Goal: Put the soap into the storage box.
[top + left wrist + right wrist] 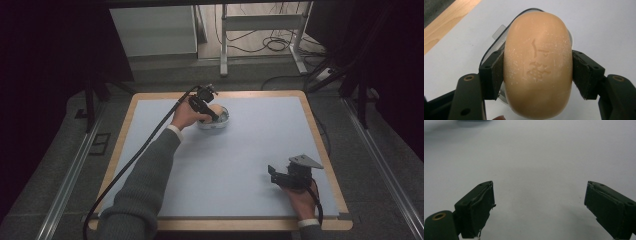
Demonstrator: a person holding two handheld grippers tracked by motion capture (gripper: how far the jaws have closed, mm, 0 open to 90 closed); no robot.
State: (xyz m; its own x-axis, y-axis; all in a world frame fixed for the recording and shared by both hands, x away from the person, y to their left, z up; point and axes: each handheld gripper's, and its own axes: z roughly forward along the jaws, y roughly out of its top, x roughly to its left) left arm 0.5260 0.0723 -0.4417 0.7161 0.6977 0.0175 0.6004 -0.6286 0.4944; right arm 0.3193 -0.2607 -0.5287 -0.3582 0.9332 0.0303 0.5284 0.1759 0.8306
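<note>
An oval tan bar of soap point(538, 65) with a stamped mark fills the middle of the left gripper view, and both pads point(496, 73) press its sides. My left gripper point(210, 109) is shut on the soap point(217, 109), right over a white soap dish point(215, 123) at the table's far middle. The dish rim point(499, 32) shows behind the soap. Whether the soap rests in the dish or hangs just above it, I cannot tell. My right gripper point(273, 175) stands open near the front right, with only bare table between its fingers point(477, 210).
The table top point(250, 145) is a pale blue-grey sheet with a wooden border point(320, 145). A black cable point(135, 160) runs from the left gripper along the sleeve. Beyond the far edge are table legs point(223, 40) and floor cables point(272, 44).
</note>
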